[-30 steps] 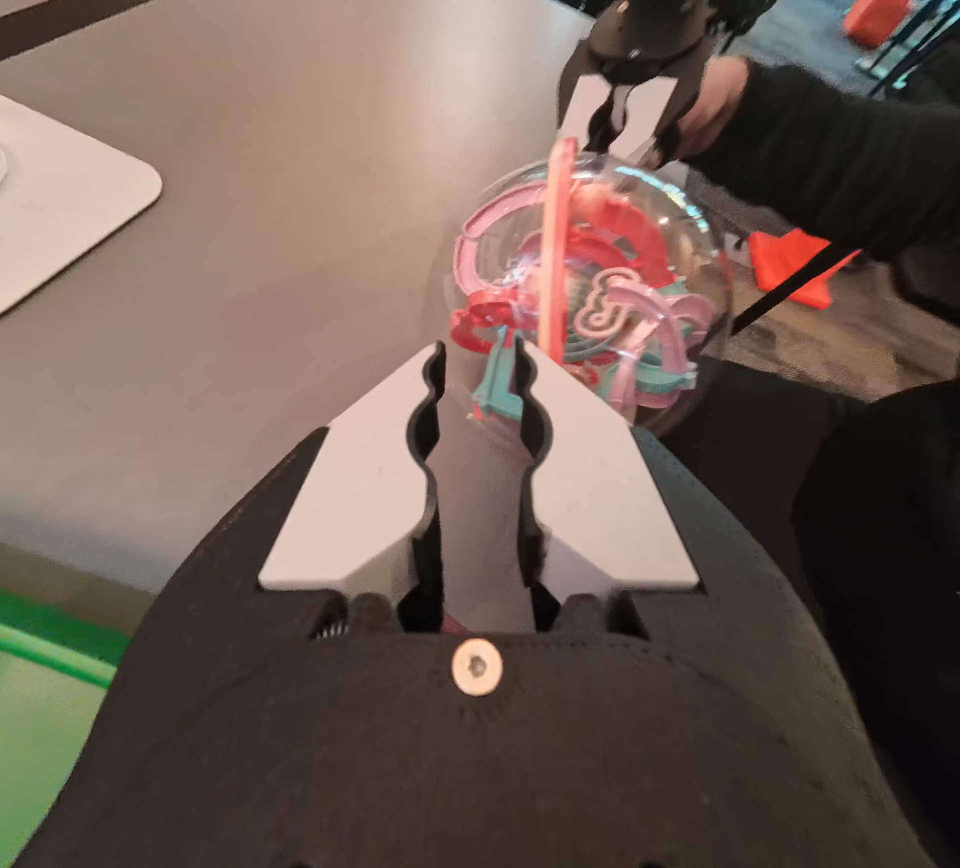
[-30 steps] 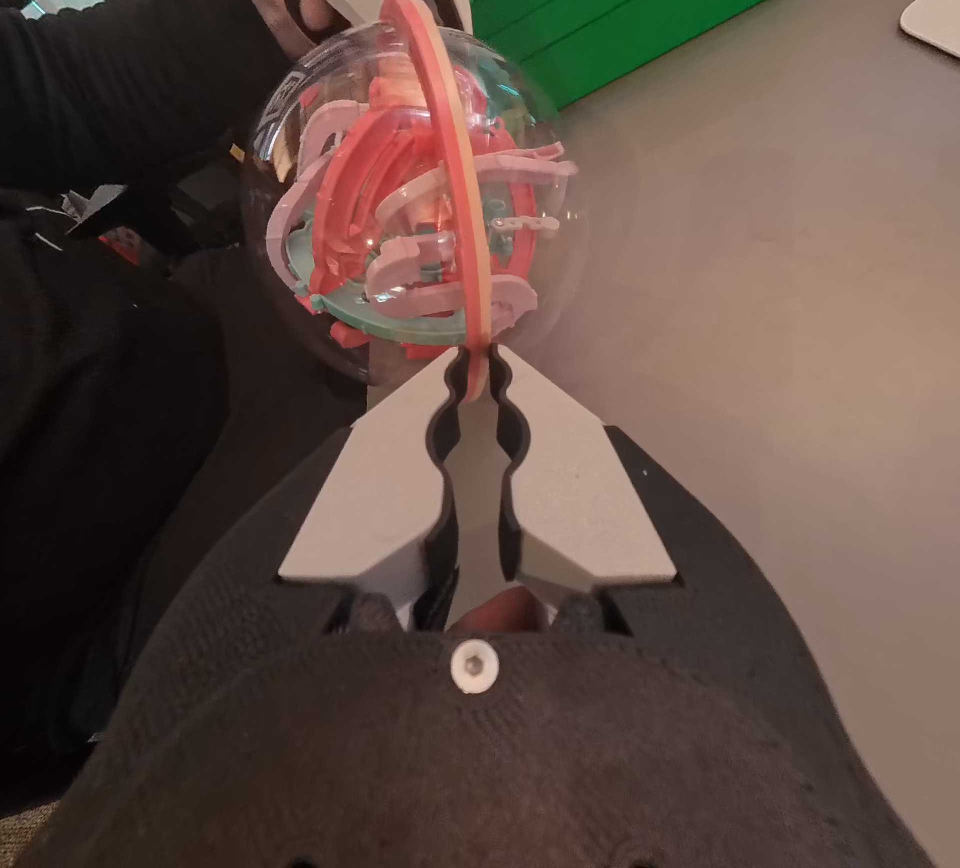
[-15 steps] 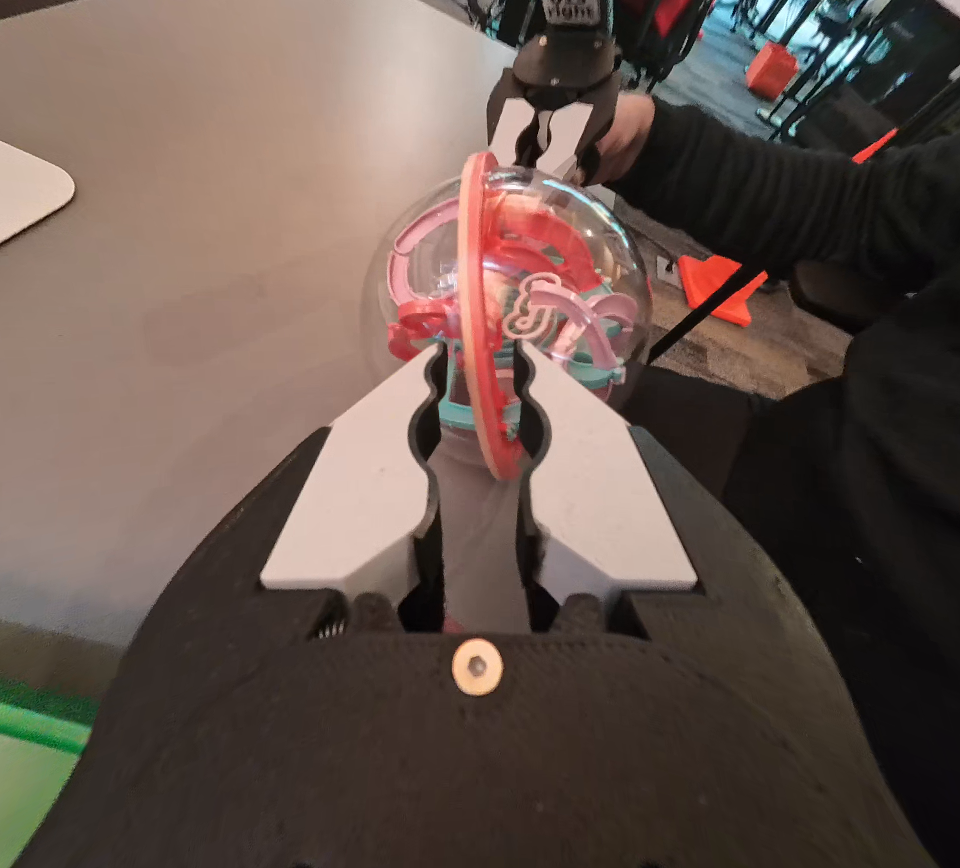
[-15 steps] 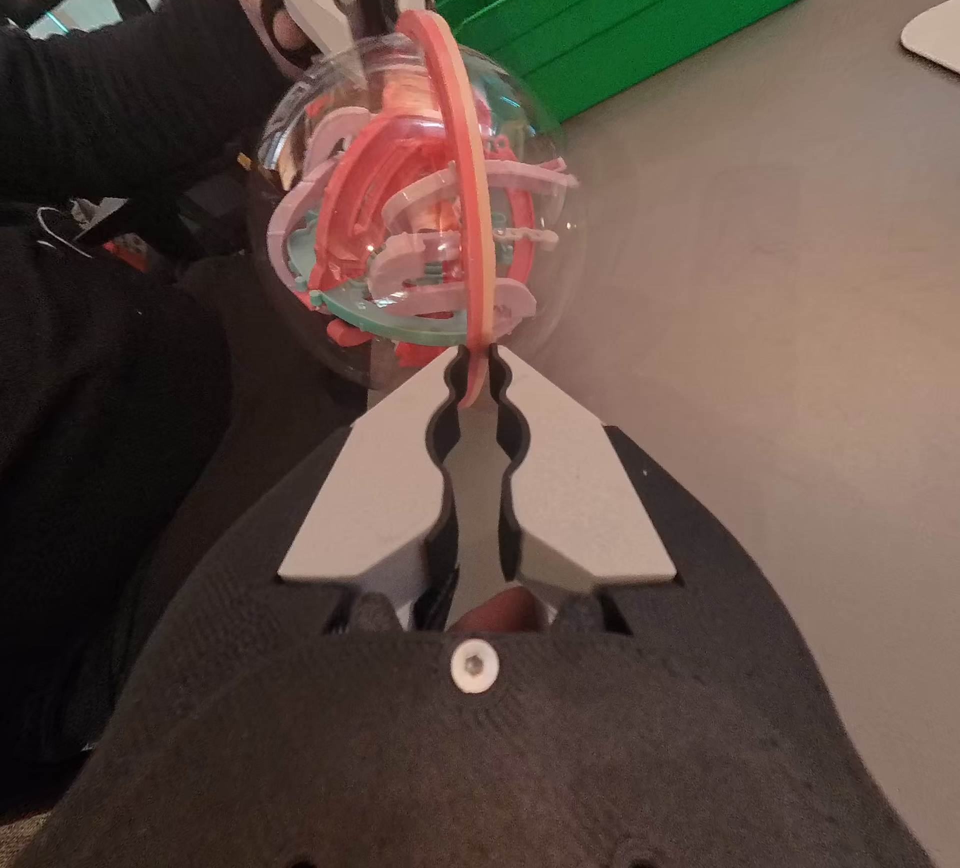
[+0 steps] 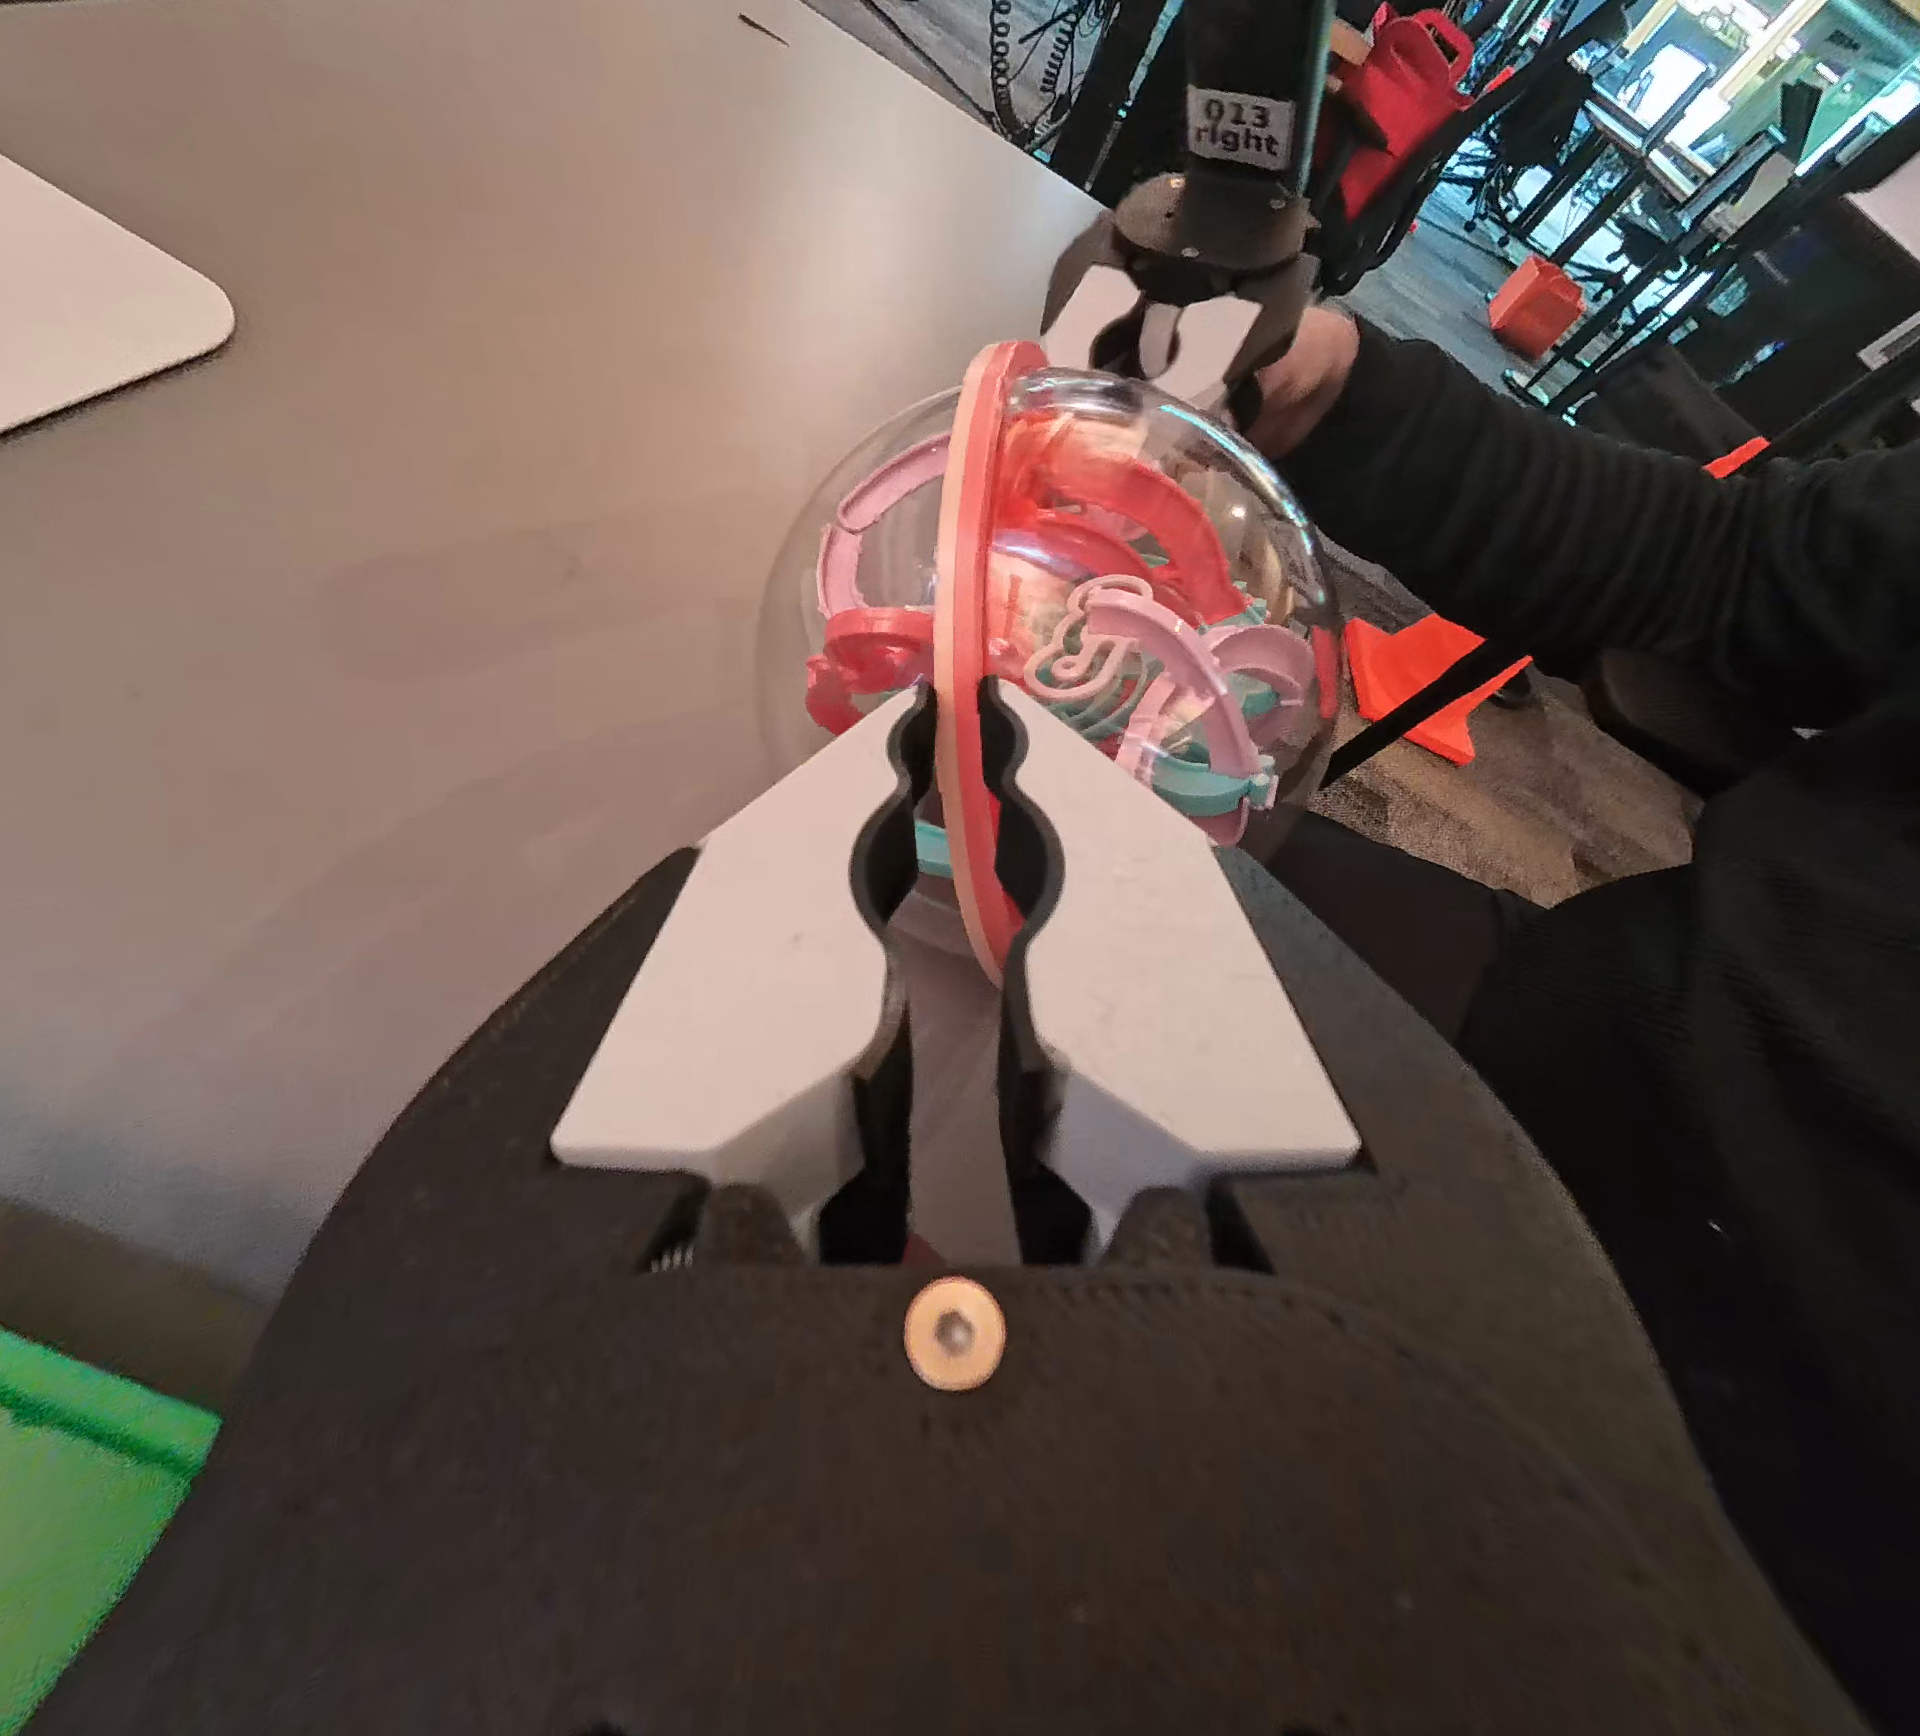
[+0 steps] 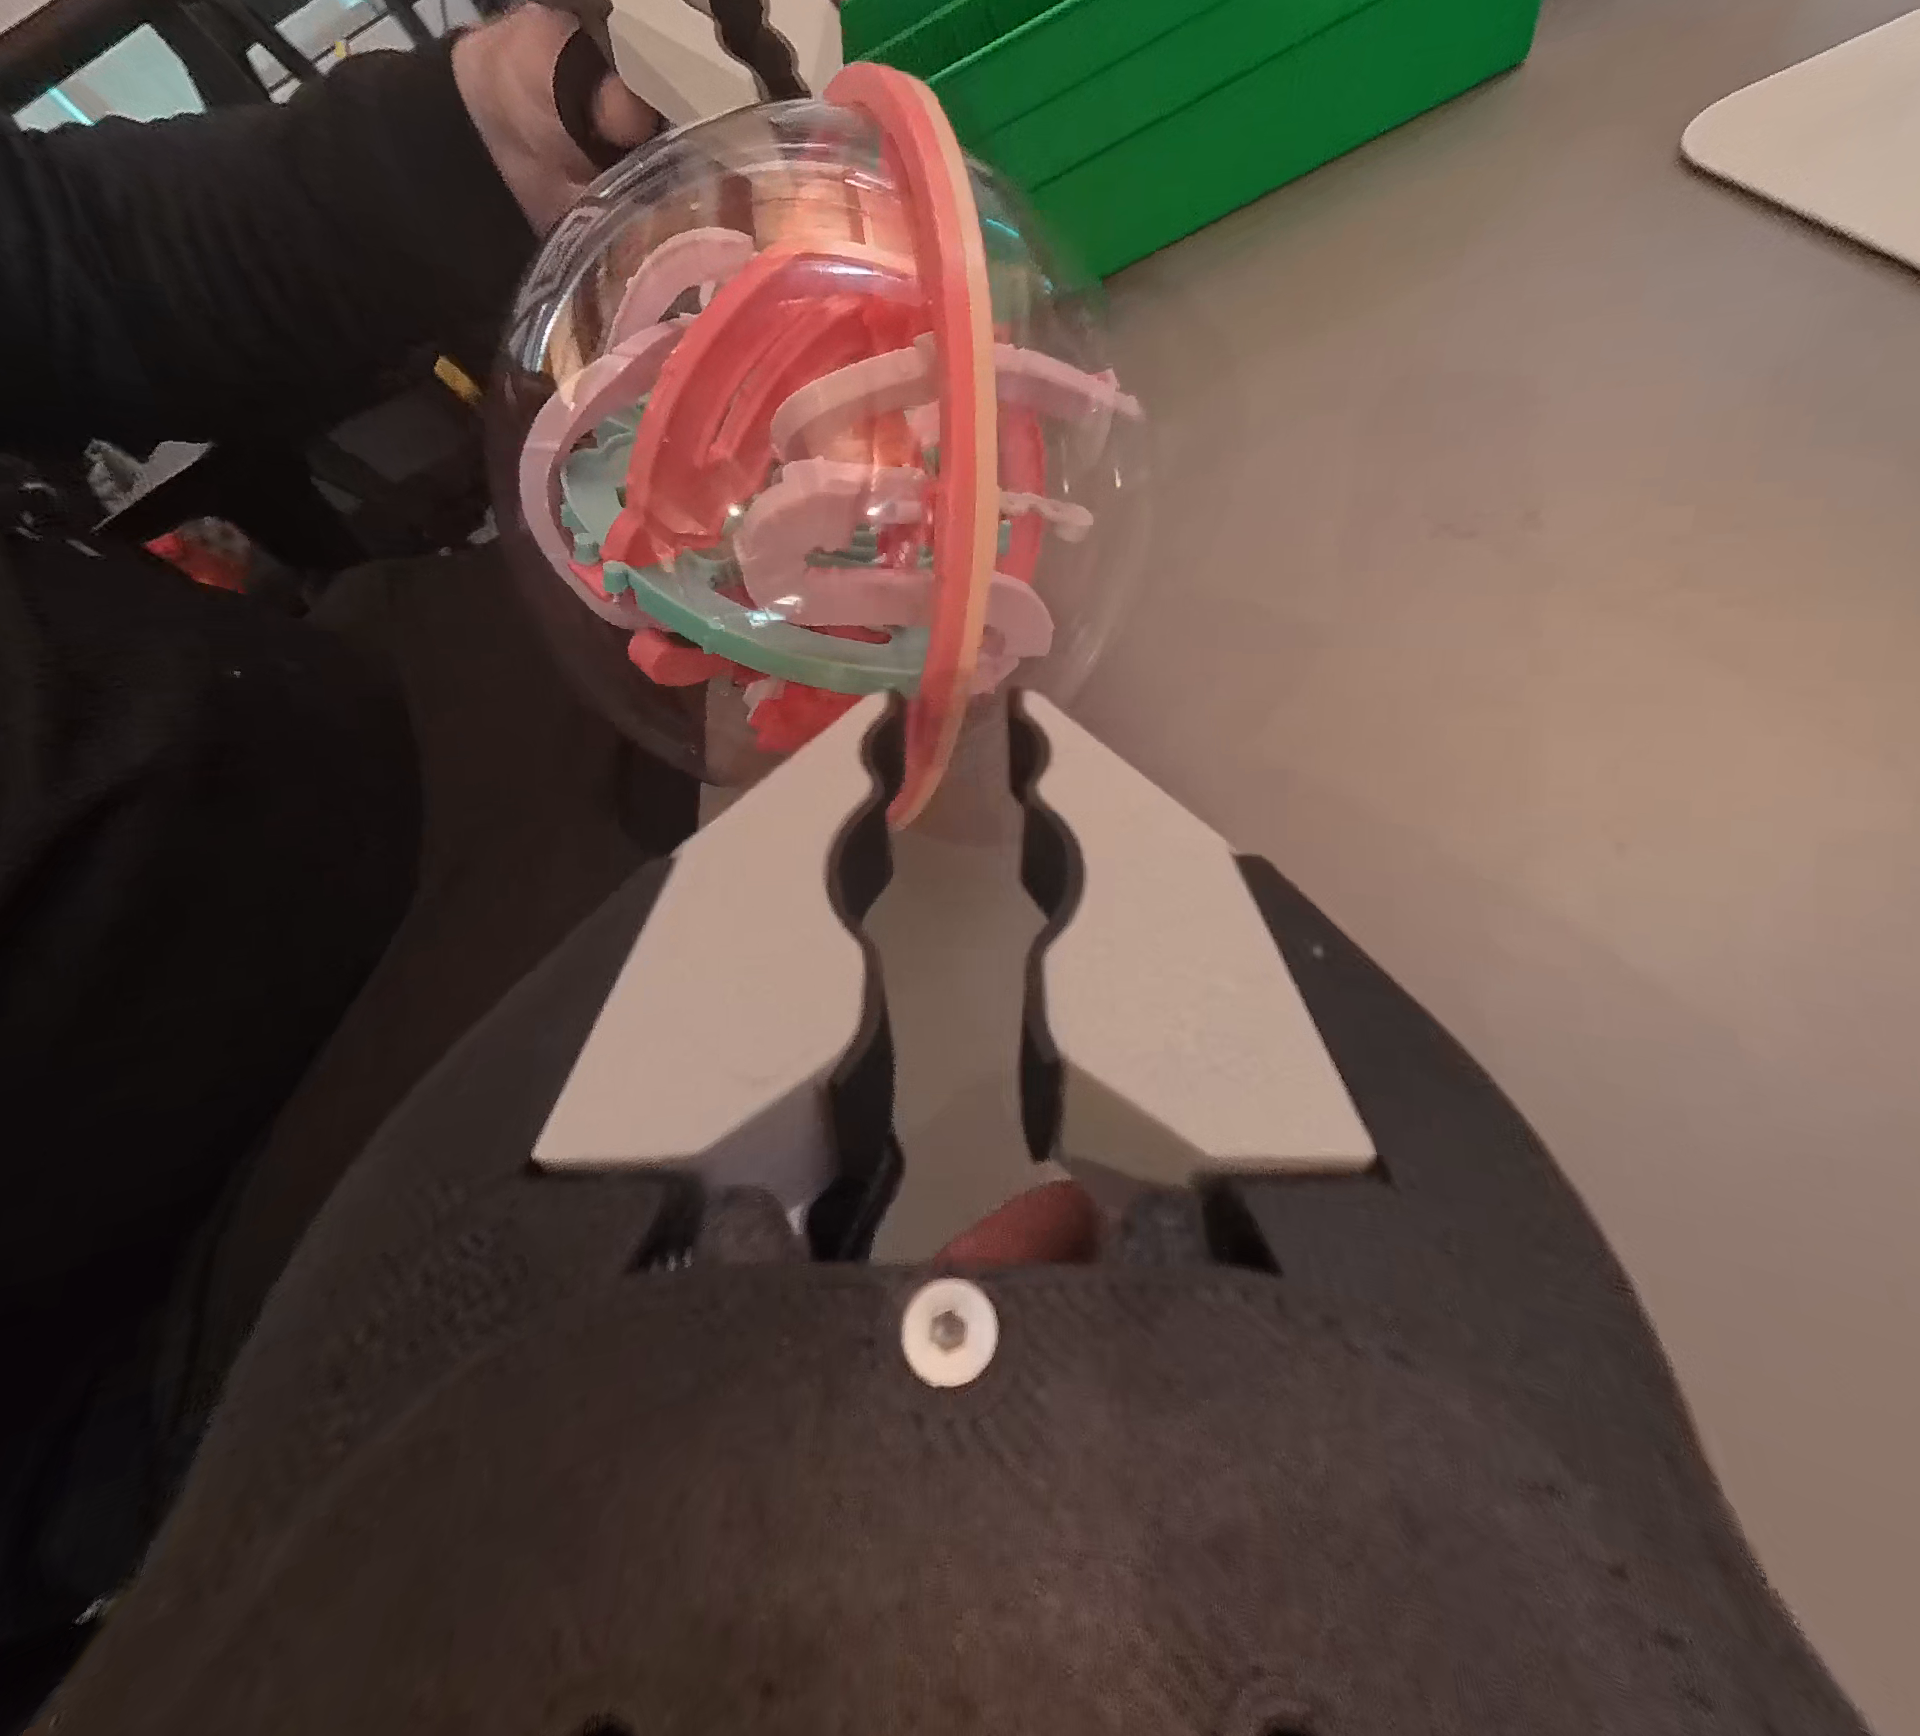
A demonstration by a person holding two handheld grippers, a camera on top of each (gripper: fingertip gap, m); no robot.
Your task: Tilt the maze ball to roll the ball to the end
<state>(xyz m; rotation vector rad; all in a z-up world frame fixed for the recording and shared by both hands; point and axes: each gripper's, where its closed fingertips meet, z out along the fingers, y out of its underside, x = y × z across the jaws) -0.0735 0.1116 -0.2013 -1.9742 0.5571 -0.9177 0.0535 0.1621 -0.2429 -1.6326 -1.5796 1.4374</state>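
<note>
The maze ball point(image 5: 1091, 606) is a clear sphere with pink, red and teal tracks inside and a red rim point(image 5: 961, 647) around its middle. It is held in the air over the table's near edge. My left gripper point(image 5: 961, 699) is shut on the rim, with both pads pressed against it. In the right wrist view the ball point(image 6: 790, 460) is tilted, and its rim point(image 6: 956, 439) passes between the fingers of my right gripper point(image 6: 951, 710). That gripper is open, with a clear gap between the rim and the right finger point(image 6: 1039, 751). The small ball inside cannot be made out.
A grey table point(image 5: 416, 543) lies to the left. A white mat point(image 5: 83, 315) lies on it, also seen in the right wrist view point(image 6: 1818, 138). A green bin point(image 6: 1247, 24) stands behind the ball. The person's black sleeves point(image 5: 1558, 543) flank the ball, and an orange cone point(image 5: 1423, 678) is on the floor. There is about 15 cm between the tips of the two grippers.
My left gripper moved in around the red rim and shut on it. My right gripper, shut on the rim before, has opened. The ball has tilted slightly.
</note>
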